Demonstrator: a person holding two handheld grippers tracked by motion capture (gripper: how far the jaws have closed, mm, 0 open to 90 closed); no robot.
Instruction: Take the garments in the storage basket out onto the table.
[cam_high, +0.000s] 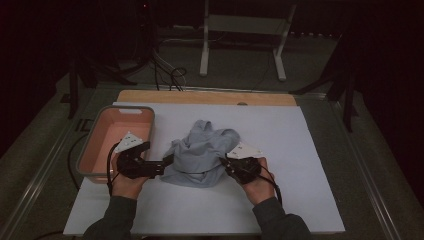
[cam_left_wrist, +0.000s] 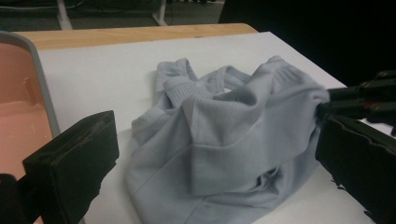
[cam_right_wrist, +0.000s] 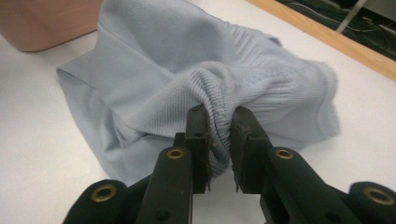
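Near the surface's (cam_high: 300, 150) middle, our right gripper (cam_right_wrist: 219, 140) pinches the garment (cam_high: 202, 155); left gripper (cam_left_wrist: 210, 163) fingers spread, binning pends.

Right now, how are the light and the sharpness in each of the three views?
High view: dim, dark surroundings, only the white table top lit. Left gripper view: the light blue garment sharp, near jaws soft. Right gripper view: bright and even, knit ribs clear where the right gripper pinches the cloth.

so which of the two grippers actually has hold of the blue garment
The right gripper: its jaws pinch a ribbed fold of the light blue garment. The left gripper sits at the cloth's other edge with jaws wide apart, gripping nothing.
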